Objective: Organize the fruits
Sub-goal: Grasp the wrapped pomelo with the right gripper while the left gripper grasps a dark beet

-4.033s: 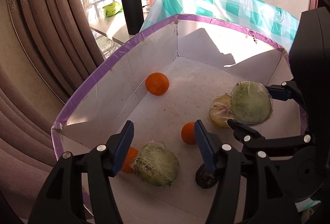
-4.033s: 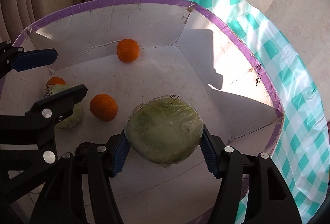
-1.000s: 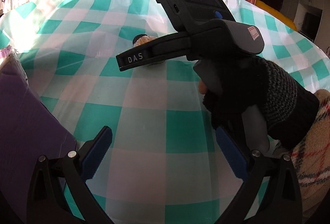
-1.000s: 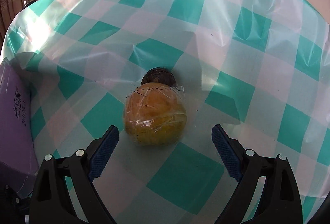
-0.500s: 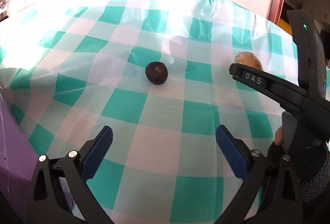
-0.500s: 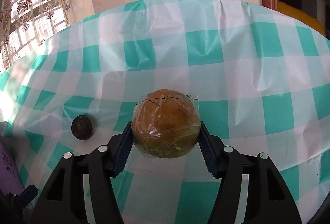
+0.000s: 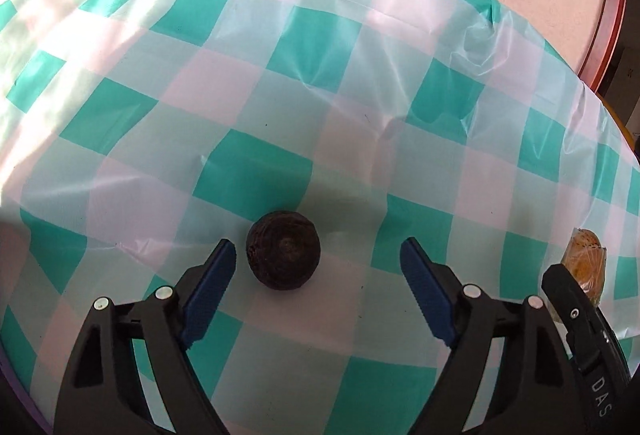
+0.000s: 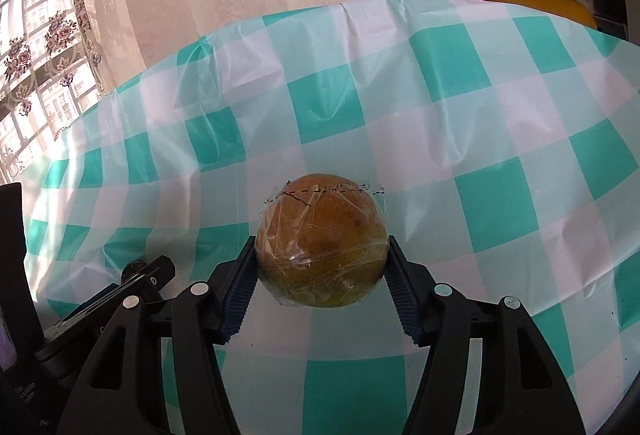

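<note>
Now wrapped orange fruit (image 8: 322,247) clamped in right gripper (image 8: 320,275), dark fruit (image 7: 283,255) between open left gripper (image 7: 316,283)

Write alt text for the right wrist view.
The right hand-held gripper is shut on a plastic-wrapped orange-brown fruit, held above a teal-and-white checked tablecloth. The left hand-held gripper's black body shows at lower left; a curtained window is behind.

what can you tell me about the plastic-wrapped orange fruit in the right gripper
The wrapped orange fruit is round and yellow-orange with brownish patches, sealed in crinkled clear film with a dashed dark line near its top. The right gripper is shut on it, its blue ribbed pads pressing both sides. It sits above the teal-and-white checked tablecloth; whether it touches the cloth cannot be told.
</note>
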### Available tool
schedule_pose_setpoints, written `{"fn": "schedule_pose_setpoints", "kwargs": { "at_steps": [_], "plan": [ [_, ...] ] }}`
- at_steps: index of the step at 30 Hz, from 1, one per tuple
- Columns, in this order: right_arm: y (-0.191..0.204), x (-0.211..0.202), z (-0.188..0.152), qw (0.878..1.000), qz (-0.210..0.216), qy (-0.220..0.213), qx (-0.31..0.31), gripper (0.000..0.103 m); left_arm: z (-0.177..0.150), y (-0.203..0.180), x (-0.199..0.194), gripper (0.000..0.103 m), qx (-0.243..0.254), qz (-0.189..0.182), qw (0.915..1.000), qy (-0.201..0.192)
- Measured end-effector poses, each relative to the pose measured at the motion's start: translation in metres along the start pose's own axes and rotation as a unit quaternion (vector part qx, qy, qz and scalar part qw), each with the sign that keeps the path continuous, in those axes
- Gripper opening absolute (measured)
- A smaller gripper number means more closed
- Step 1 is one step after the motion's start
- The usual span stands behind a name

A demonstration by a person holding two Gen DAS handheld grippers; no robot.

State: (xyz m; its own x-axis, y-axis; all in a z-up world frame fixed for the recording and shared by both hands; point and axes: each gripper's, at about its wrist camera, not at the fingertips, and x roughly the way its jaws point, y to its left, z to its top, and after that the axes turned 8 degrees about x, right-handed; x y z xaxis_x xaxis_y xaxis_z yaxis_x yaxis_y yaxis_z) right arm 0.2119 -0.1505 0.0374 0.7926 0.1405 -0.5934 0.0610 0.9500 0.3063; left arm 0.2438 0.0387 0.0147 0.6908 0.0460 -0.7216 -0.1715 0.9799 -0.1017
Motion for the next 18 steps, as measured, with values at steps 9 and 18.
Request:
{"fn": "schedule_pose_setpoints", "kwargs": {
  "at_steps": [9, 18],
  "plan": [
    [-0.007, 0.000, 0.001, 1.000, 0.003, 0.002, 0.011, 0.060, 0.004, 0.001, 0.011, 0.074, -0.007, 0.015, 0.9996, 0.022],
    [-0.012, 0.004, 0.002, 1.000, 0.009, 0.011, 0.023, 0.060, 0.005, 0.005, 0.011, 0.061, -0.016, 0.016, 0.9996, 0.019]
  ]
}}
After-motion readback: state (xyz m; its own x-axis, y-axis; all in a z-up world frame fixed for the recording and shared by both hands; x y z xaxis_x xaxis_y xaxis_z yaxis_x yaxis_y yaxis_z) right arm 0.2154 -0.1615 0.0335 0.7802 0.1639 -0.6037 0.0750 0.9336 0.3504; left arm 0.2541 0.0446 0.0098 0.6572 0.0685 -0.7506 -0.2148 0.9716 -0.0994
